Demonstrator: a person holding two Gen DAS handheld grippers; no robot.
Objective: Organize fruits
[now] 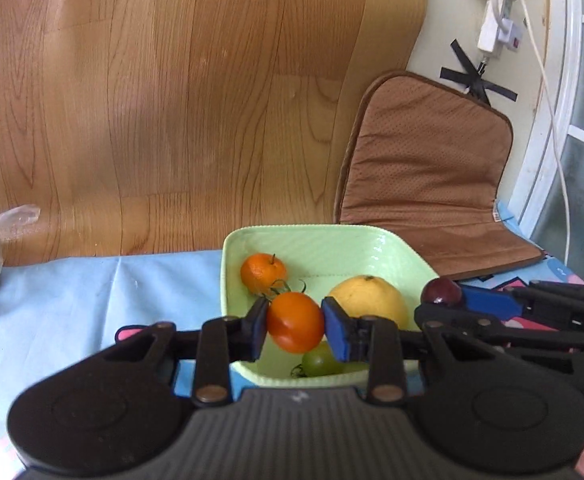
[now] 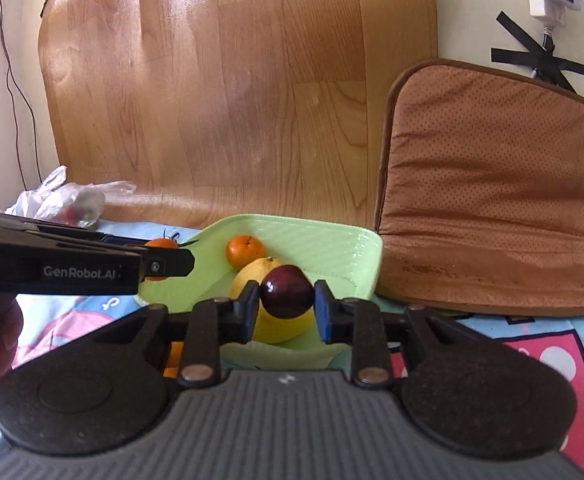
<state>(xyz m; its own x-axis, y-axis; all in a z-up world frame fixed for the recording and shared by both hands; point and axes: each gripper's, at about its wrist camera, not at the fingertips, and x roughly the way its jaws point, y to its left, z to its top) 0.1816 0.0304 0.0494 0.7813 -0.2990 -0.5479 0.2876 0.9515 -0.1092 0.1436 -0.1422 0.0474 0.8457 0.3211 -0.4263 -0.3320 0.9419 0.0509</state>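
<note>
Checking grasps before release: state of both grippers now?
Left gripper: closed on the orange tomato.
Right gripper: closed on the dark red plum.

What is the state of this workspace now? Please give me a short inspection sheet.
Surface: blue patterned cloth.
Job's things: green tray holding mandarin, yellow citrus and green grape.
Clutter: plastic bag, brown cushion.
Grippers: left gripper shut on tomato; right gripper shut on plum.
Cables: white cord, power strip.
Surroundings: wood-pattern sheet.
</note>
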